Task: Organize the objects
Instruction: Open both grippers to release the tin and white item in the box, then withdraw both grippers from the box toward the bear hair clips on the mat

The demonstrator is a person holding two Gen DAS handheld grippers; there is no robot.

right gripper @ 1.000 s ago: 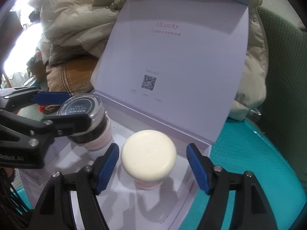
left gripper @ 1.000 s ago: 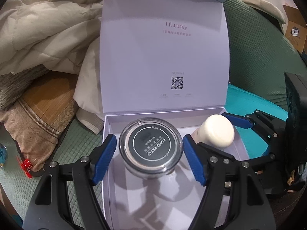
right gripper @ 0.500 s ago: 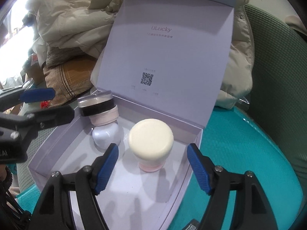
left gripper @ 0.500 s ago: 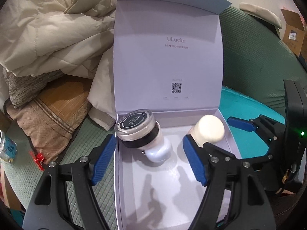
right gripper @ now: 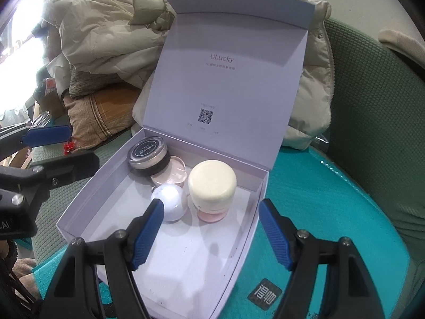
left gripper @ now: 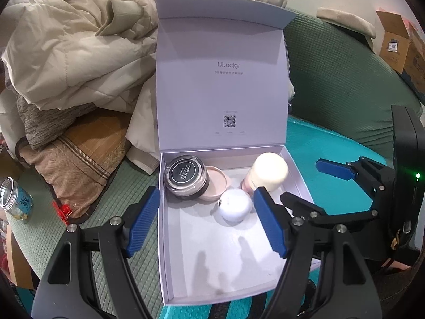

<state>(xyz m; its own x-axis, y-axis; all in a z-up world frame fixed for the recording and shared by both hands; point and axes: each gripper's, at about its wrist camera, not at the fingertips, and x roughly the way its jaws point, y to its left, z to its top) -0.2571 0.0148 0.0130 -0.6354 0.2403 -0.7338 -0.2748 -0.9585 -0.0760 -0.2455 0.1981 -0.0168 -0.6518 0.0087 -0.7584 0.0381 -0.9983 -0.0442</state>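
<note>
Left wrist view: the left tool (left gripper: 205, 222) gapes wide and empty over the white box (left gripper: 186, 273). The black-lidded jar (left gripper: 186, 178), white ball (left gripper: 235, 207) and cream-capped jar (left gripper: 268, 171) sit at the box's back wall; the right tool (right gripper: 212, 235) is likewise wide open, empty.

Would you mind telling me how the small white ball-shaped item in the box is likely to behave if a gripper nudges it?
The white ball-shaped item looks round and glossy, so it would probably roll rather than slide, and may slip from the jaws. It sits against the cream-capped jar, which should block rolling that way; the open box floor in front leaves room to wander.
</note>
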